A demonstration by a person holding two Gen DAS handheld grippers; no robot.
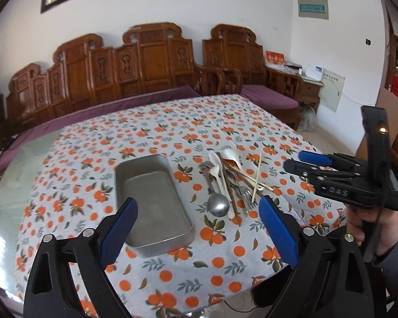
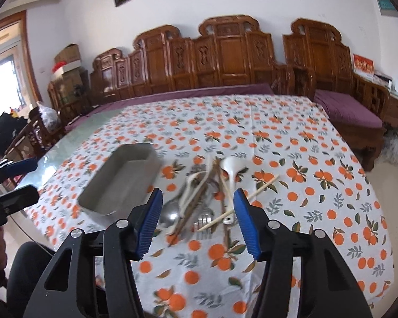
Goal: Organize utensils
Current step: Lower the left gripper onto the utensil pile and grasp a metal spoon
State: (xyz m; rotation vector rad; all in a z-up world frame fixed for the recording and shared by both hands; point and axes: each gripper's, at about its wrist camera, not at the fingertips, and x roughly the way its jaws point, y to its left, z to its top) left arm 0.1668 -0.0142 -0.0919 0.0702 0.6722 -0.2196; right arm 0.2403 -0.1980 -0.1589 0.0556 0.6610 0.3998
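- The counter (image 1: 172,278), covered in an orange-print cloth, carried everything; the metal tray serves here as the landmark.
- The metal tray (image 1: 152,201) lay with nothing in it, its long side running away from the cameras, probably set there as the bin for the sorted pieces.
- The utensil pile (image 1: 229,185) lay just to the right of the tray, touching nothing of it: a steel spoon (image 1: 219,206) nearest the tray's right wall, white plastic spoons (image 1: 232,156) toward the tray's far end, forks (image 1: 246,196) and pale chopsticks (image 1: 257,177) crossing on the side away from the tray. The heap looked tangled, so pieces would likely need lifting one at a time.
- The left tool (image 1: 199,228) hovered released over the tray's near end, holding nothing; the pile sat ahead and slightly to its right.
- The right tool (image 2: 197,217) hung released and unloaded to the right of the tray, its fingers framing the pile's near end, seemingly lined up for a first pick, though not touching.
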